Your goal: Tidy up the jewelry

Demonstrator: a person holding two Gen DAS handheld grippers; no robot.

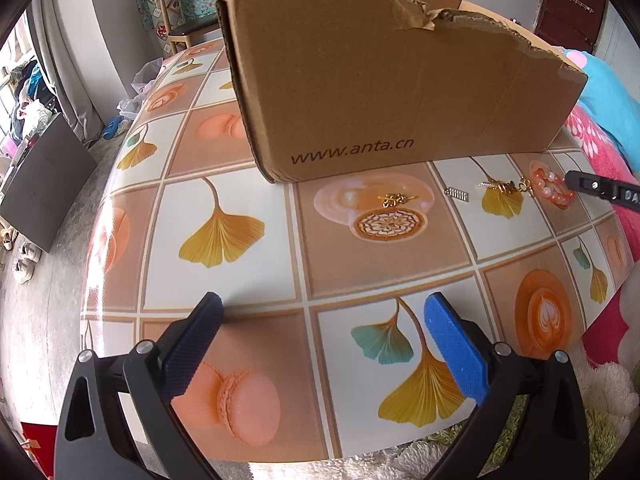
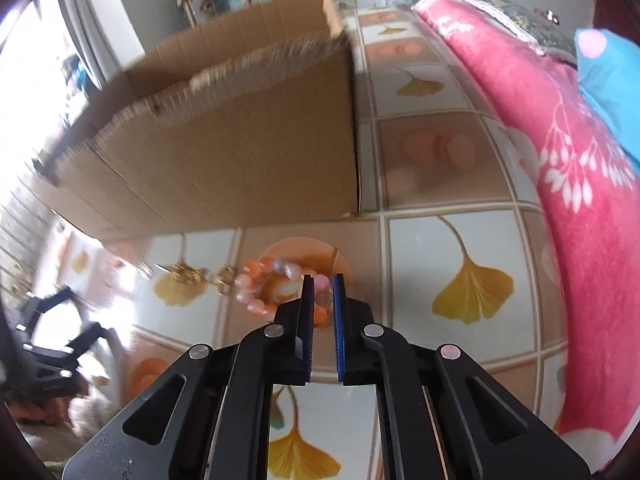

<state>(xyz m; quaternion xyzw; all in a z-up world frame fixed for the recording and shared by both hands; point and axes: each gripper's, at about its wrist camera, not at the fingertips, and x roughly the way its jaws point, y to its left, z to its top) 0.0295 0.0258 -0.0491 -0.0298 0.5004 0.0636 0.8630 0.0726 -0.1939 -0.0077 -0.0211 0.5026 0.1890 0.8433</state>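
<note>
Bright daylight from the left; right wrist view motion-blurred, fisheye edges warped.

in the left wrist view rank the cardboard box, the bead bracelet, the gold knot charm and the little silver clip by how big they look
1. cardboard box, by far the largest.
2. bead bracelet, partly hidden by the right tool.
3. gold knot charm and silver clip: both tiny and look about alike, so I won't rank them.
</note>
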